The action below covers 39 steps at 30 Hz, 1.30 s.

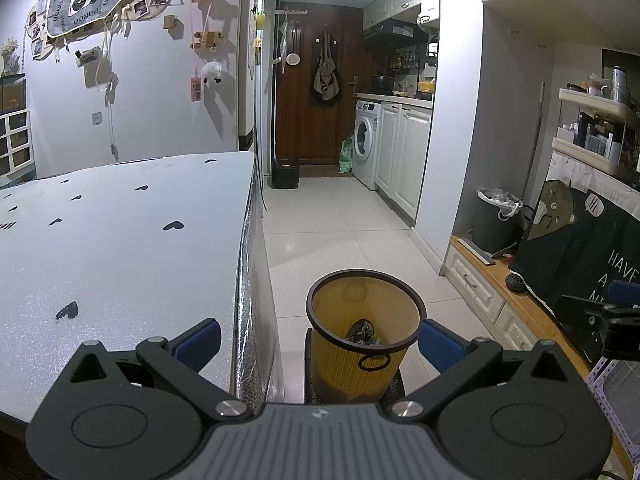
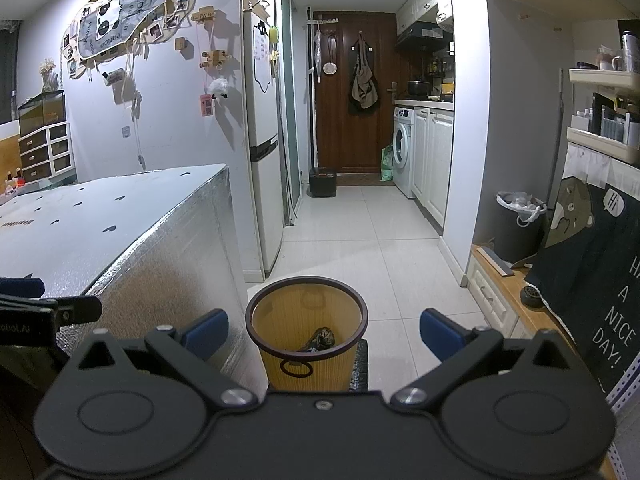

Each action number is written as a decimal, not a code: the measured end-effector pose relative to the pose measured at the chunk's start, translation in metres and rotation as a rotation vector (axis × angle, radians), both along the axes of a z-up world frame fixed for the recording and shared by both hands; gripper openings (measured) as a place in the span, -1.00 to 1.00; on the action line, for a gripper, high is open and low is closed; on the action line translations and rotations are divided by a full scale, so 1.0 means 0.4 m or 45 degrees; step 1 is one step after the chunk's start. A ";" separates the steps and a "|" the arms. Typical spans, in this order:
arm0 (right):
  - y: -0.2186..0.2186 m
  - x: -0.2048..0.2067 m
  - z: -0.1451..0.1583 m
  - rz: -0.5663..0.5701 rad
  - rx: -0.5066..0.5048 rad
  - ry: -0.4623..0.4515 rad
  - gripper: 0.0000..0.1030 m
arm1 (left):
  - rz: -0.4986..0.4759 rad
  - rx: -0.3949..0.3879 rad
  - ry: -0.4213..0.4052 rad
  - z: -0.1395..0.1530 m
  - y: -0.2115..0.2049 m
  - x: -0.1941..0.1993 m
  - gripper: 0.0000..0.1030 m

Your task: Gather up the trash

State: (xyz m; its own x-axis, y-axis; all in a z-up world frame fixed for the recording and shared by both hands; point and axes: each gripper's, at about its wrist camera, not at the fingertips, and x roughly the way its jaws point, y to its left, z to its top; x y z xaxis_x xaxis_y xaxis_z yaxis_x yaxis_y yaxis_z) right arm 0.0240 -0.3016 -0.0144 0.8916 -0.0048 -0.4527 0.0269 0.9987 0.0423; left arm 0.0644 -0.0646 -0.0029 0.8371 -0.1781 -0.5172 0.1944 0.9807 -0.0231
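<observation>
A yellow ribbed waste bin [image 1: 362, 352] with a dark brown rim stands on a dark stool beside the table. It also shows in the right wrist view [image 2: 308, 344]. A dark crumpled piece of trash [image 1: 360, 332] lies inside it, also seen in the right wrist view [image 2: 320, 339]. My left gripper [image 1: 320, 342] is open and empty, with the bin between its blue fingers. My right gripper [image 2: 324, 332] is open and empty, just behind the bin. The right gripper shows at the right edge of the left wrist view [image 1: 616, 312].
A white table [image 1: 120, 232] with black heart marks and foil sides fills the left. A tiled floor [image 1: 340, 216] runs to a brown door. A dark lined bin [image 1: 494, 220] stands on a low wooden cabinet [image 1: 500, 280] at the right. A washing machine [image 1: 366, 142] stands farther back.
</observation>
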 end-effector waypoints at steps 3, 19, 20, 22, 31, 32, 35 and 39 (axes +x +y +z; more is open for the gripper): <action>0.000 -0.001 0.000 0.000 -0.003 0.001 1.00 | 0.000 0.000 0.000 0.000 0.000 0.000 1.00; 0.003 0.000 0.001 0.002 -0.002 0.000 1.00 | 0.000 -0.001 0.000 0.000 0.000 0.000 1.00; 0.003 -0.001 0.001 0.001 -0.001 0.000 1.00 | 0.000 -0.001 0.000 0.000 0.000 0.000 1.00; 0.003 0.001 0.001 0.002 -0.002 0.000 1.00 | 0.000 -0.001 0.000 0.000 0.000 0.000 1.00; 0.004 0.000 0.001 0.002 -0.002 0.001 1.00 | 0.000 -0.001 0.000 0.001 0.001 0.000 1.00; 0.006 0.000 0.000 0.004 -0.002 0.001 1.00 | 0.001 -0.001 0.000 0.001 0.001 0.000 1.00; 0.008 -0.001 0.000 0.004 -0.002 0.002 1.00 | 0.000 -0.002 0.000 0.001 0.001 0.000 1.00; 0.008 -0.001 0.000 0.004 -0.002 0.003 1.00 | 0.000 -0.002 0.000 0.001 0.001 0.000 1.00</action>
State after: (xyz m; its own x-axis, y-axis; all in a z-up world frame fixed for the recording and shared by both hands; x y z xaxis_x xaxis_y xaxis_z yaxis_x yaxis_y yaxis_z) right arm 0.0234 -0.2983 -0.0143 0.8907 -0.0026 -0.4546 0.0236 0.9989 0.0406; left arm 0.0645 -0.0643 -0.0024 0.8372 -0.1788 -0.5168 0.1944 0.9806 -0.0243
